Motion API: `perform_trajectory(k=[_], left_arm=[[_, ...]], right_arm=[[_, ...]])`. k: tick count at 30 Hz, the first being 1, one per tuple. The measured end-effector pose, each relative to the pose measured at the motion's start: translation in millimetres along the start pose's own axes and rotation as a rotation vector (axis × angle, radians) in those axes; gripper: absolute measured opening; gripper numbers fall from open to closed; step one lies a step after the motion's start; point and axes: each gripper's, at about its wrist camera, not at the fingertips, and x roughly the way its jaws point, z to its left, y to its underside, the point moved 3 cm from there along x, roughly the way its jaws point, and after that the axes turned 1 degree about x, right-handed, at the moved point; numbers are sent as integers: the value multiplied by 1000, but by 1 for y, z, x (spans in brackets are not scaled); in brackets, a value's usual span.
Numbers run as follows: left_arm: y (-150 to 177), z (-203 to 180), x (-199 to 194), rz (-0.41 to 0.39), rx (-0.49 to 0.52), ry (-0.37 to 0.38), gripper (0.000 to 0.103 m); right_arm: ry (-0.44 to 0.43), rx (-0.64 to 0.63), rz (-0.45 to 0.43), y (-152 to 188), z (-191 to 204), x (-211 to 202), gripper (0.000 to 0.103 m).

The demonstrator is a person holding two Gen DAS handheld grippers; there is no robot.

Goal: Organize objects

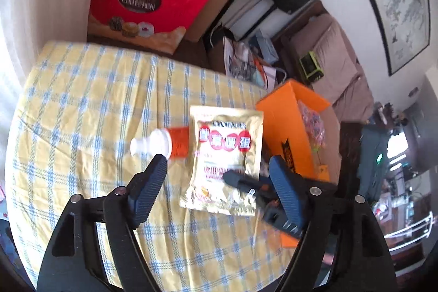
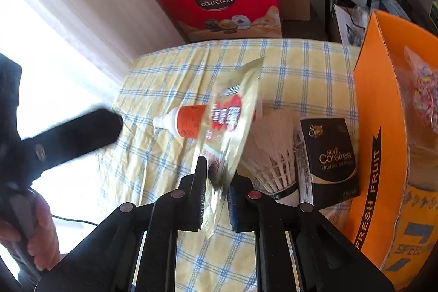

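A gold foil packet (image 1: pixel 225 158) with red Chinese characters is held above the yellow-and-blue checked tablecloth (image 1: pixel 90 106). My right gripper (image 2: pixel 217 184) is shut on the packet's (image 2: pixel 235 122) lower edge and holds it tilted up; it also shows in the left wrist view (image 1: pixel 246 184). A white bottle with an orange label (image 1: pixel 161 145) lies on the cloth, also seen in the right wrist view (image 2: pixel 186 122). My left gripper (image 1: pixel 216 177) is open and empty, above the cloth near the bottle.
An orange "Fresh Fruit" box (image 2: pixel 383 144) stands at the table's right edge, with a bag of colourful bits (image 2: pixel 427 97) inside. A white shuttlecock (image 2: pixel 273 152) and a black Carefree pack (image 2: pixel 331 158) lie beside it. A red gift bag (image 1: pixel 145 10) stands behind the table.
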Motion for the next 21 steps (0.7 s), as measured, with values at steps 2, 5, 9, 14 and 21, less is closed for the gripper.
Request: perform_trajectory(k=[2,5,9,14,21], left_arm=[[9,7,7,14,-5,0,75],[18,19,13,22,-49,19,77],[28,35,21,28,-102,30,77],[35,42,29,39,-119,45,75],[38,43,43,64,-130,96,69]], right_arm=[[-35,27,-5,2,-3,-1,11],[-73,56,-10,4,-5,-5,11],[-71,66,-6,5,-5,-7,11],[-56,65,-3,9,-6,-8,11],[-46,82,9,10,-9,-2,11]])
